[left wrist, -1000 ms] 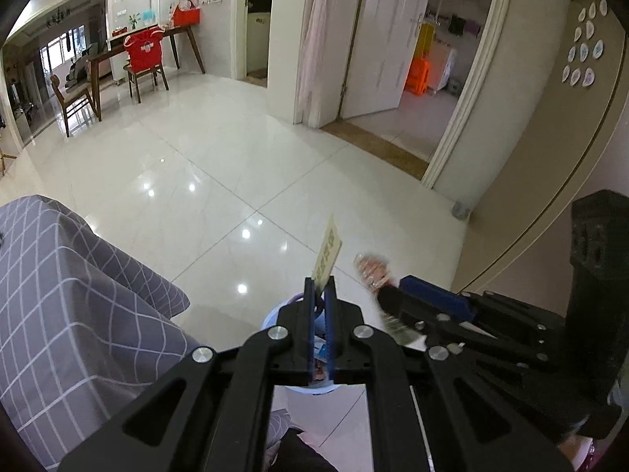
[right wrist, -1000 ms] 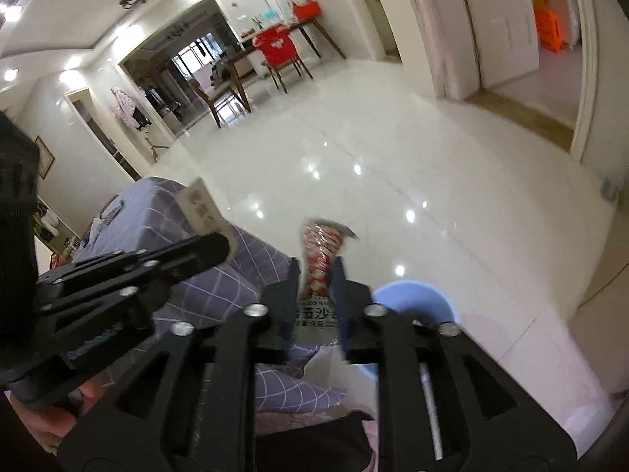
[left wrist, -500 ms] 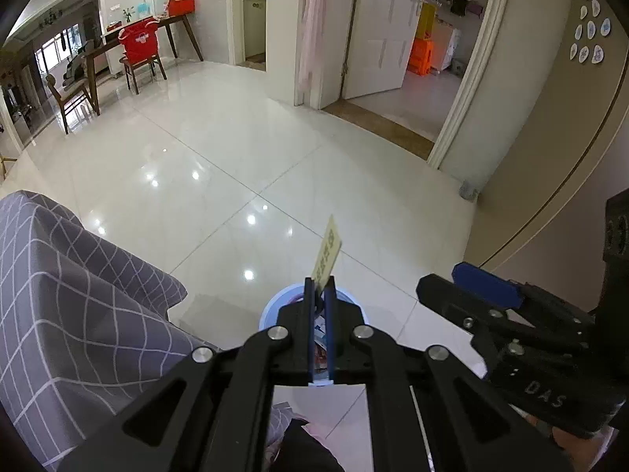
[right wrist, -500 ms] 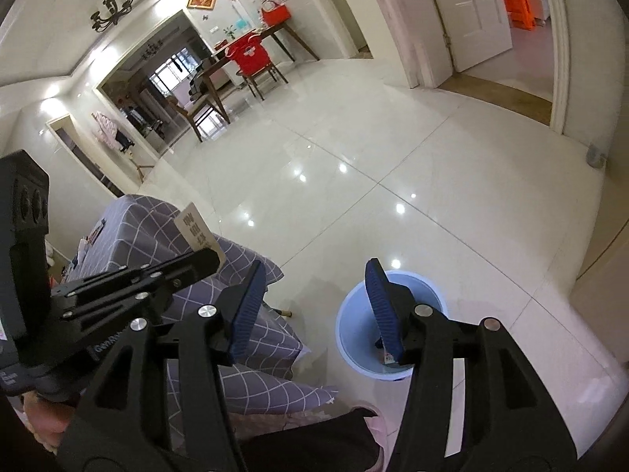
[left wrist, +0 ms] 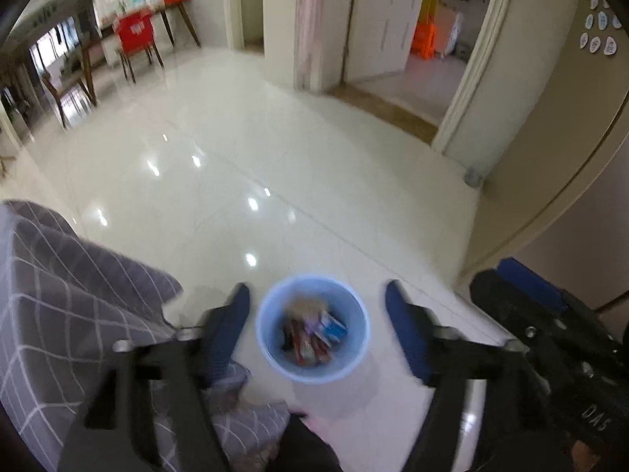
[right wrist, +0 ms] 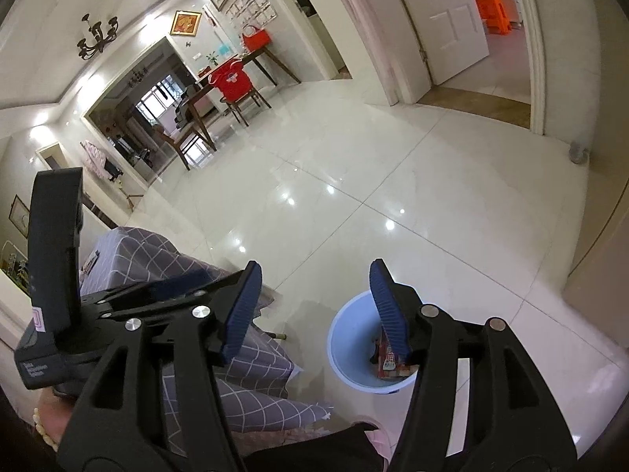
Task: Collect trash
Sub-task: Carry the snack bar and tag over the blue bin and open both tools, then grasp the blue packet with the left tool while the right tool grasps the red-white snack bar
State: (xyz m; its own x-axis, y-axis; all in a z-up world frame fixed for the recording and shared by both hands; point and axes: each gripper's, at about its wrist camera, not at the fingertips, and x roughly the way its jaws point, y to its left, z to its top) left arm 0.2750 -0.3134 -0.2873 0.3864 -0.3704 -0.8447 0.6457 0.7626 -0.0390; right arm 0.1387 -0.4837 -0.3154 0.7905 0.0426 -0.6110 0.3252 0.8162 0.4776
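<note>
**Both scraps dropped, jaws parting over the bin**

Left wrist view: a second ago we pinched a yellowish slip; now our left gripper (left wrist: 317, 306) is opening with nothing between its fingers, and the blue bin (left wrist: 275, 358) sits framed below, wrappers (left wrist: 310, 334) inside.

Right wrist view: the red wrapper we held is gone; our right gripper (right wrist: 314, 306) is opening, empty, the bin low right beside the checked cloth (right wrist: 251, 358). Next, we judge, comes seeking more trash.

The right gripper (right wrist: 314, 303) is seen with jaws opening and nothing between them, above a blue bin (right wrist: 346, 358) of wrappers (right wrist: 387, 365) set on white tiles (right wrist: 412, 196) beside a checked cloth (right wrist: 251, 405).
</note>
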